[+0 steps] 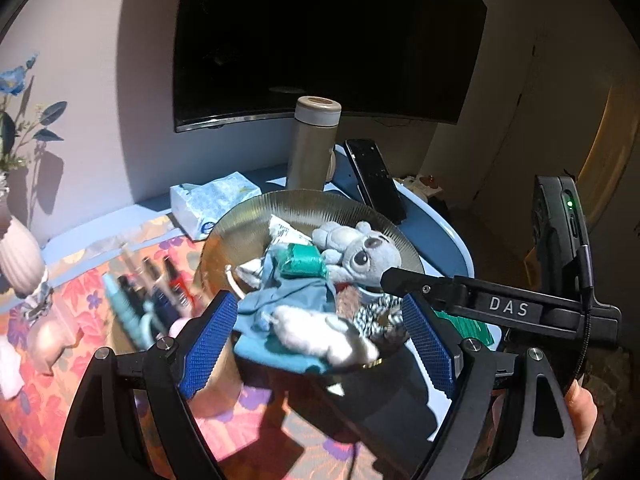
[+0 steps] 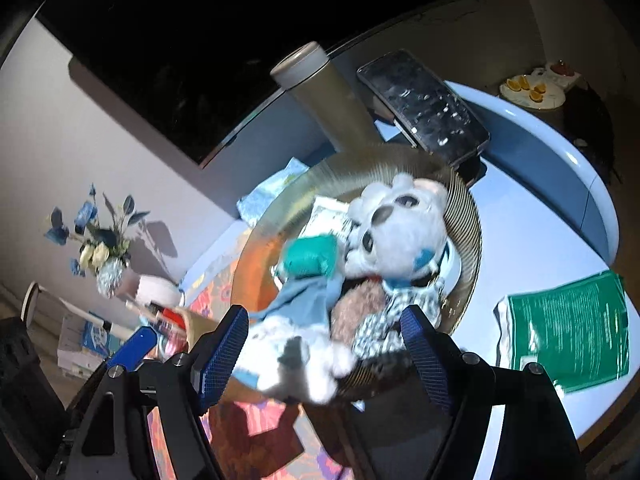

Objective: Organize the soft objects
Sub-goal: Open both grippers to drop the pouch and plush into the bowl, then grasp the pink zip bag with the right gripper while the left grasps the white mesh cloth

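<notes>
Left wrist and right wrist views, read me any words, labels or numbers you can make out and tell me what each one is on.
"DAS": on the black arm of the right gripper.
Green packet: printed lines too small to read.
Tissue pack: print blurred.
White wrapper in the bowl: print unreadable.

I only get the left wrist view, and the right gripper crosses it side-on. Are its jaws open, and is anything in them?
Observer: Open. The right gripper has its blue pads well apart. The white plush lies between them at the near rim of the bowl, and I see no pinch.
Operator: What is the green thing right of the bowl?
Observer: A green printed packet, lying flat on the table.
Operator: Anything on the grey plush that I can't see?
Observer: Yes. The grey plush has a blue patch at its neck.
</notes>
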`<action>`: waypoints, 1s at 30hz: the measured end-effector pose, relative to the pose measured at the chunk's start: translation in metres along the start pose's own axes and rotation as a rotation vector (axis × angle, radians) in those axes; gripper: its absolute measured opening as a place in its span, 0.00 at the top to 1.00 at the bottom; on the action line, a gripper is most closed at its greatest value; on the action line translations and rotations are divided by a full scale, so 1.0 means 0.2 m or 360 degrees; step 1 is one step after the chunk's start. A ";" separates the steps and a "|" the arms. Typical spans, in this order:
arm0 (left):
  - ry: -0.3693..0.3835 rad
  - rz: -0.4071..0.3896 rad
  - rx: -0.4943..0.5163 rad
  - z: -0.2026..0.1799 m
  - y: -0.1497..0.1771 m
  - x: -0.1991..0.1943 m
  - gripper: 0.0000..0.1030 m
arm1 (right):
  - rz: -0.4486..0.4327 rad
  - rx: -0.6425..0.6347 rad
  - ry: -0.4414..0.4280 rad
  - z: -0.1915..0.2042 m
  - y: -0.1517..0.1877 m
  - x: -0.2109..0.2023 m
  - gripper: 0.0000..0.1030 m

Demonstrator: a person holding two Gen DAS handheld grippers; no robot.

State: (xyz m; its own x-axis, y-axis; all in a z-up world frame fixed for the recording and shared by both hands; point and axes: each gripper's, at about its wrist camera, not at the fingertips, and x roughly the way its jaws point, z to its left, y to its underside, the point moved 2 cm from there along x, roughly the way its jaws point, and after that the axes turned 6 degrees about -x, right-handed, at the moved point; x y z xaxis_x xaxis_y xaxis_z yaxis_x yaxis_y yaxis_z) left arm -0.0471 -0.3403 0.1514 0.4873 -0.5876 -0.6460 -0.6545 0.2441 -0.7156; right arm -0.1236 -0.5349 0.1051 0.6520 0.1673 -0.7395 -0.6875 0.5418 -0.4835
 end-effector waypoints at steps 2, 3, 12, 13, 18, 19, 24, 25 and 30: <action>-0.0010 -0.0008 0.0008 0.02 0.03 -0.05 0.19 | 0.0011 -0.0043 0.0027 0.03 0.03 -0.02 0.25; -0.0018 -0.0011 0.0012 0.03 0.04 -0.08 0.19 | 0.0015 -0.0075 0.0044 0.04 0.05 -0.03 0.25; -0.0163 -0.0050 -0.0164 0.39 0.18 -0.33 0.19 | 0.0124 -0.0495 0.0094 0.34 0.25 -0.07 0.25; -0.0181 -0.0057 -0.0191 0.44 0.19 -0.36 0.19 | 0.0150 -0.0557 0.0096 0.40 0.29 -0.05 0.25; -0.0297 -0.0118 -0.0313 0.73 0.28 -0.56 0.19 | 0.0265 -0.0882 0.0060 0.70 0.49 0.04 0.25; -0.0312 -0.0131 -0.0333 0.78 0.29 -0.60 0.19 | 0.0280 -0.0932 0.0049 0.76 0.52 0.06 0.25; -0.0428 -0.0192 -0.0472 1.07 0.38 -0.77 0.19 | 0.0388 -0.1109 -0.0003 1.00 0.68 0.19 0.25; -0.0449 -0.0199 -0.0502 1.13 0.40 -0.80 0.19 | 0.0412 -0.1132 -0.0007 1.03 0.71 0.22 0.25; -0.0556 -0.0223 -0.0660 1.40 0.49 -0.88 0.19 | 0.0531 -0.1186 -0.0039 1.18 0.84 0.41 0.25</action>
State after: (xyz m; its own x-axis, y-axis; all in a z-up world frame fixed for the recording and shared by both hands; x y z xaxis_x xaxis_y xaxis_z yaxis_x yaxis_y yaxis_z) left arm -0.0354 0.0031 0.1209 0.7024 -0.2846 -0.6524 -0.7079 -0.1834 -0.6821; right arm -0.1109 -0.2351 0.0742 0.3761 0.2455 -0.8935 -0.8734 -0.2281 -0.4303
